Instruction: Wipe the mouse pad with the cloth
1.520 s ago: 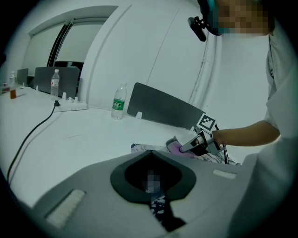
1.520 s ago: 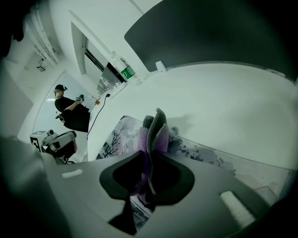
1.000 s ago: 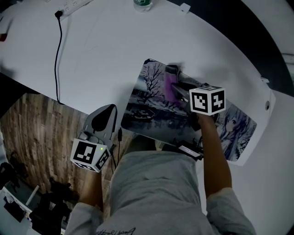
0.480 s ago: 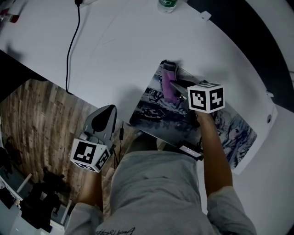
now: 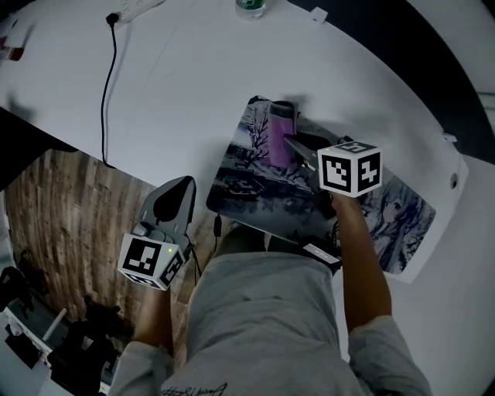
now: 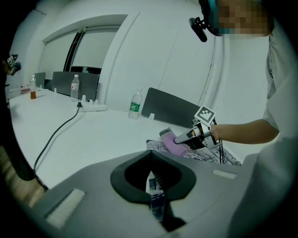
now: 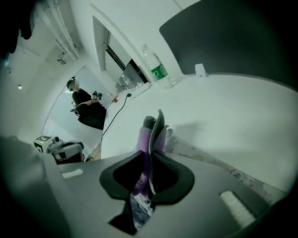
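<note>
Surface: a white table (image 5: 193, 77) with a curved near edge, standing over a wood-plank floor (image 5: 69, 216). White walls and a window lie beyond it in the left gripper view.

Mouse pad (image 5: 240, 186): lies flat at the table's near edge, directly ahead of me. It is printed with a dark tree scene and a drawn figure. Its long axis follows the table edge, from far-left to near-right in the head view.

Right arm: my forearm is bare and reaches forward over the pad's middle. My right gripper (image 5: 288, 143) points away from me and to the left, and its jaws are clamped on the cloth.

Left arm: lowered at my side. My left gripper (image 5: 179, 189) is off the table, over the floor, well apart from the pad. Its jaws are together with nothing between them.

Cloth (image 5: 274, 124): purple with a grey layer, folded. It rests on the pad's left end, near the far corner. Its long axis runs away from me, across the pad's width.

Minor items: a black cable (image 5: 104, 100) trails from a white power strip (image 5: 135, 9) to the table's near edge. A green-labelled bottle (image 5: 249, 6) stands at the far side.
</note>
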Demonstrator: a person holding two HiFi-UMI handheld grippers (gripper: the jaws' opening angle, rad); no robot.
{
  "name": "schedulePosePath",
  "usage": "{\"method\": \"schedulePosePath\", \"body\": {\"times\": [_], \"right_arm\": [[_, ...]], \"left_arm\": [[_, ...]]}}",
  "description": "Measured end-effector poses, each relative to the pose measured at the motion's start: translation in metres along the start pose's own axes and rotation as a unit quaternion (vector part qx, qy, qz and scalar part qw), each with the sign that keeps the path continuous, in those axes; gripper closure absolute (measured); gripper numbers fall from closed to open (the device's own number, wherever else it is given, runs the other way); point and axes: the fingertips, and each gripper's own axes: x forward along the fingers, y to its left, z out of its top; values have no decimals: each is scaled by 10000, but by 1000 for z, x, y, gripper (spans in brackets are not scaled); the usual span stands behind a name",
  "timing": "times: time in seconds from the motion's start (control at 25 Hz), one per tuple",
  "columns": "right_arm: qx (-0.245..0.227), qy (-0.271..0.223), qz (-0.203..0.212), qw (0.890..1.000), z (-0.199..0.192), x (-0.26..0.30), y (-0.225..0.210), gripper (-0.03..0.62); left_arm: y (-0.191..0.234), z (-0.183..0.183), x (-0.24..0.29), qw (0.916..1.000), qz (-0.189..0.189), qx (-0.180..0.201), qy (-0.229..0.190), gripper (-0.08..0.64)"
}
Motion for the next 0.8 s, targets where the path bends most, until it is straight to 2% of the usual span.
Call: {"method": "schedulePosePath", "body": {"times": [0.32,0.8], "right_arm": [[408,-436,-307,9977,-44,-96,-43,523],[1161,-931,-1204,9815,-158,-251,-131,523]], "left_arm": [[-82,19,42,9956,-777,528,63,541],[-224,19,83,9788,-1698,1123,222,541]]}}
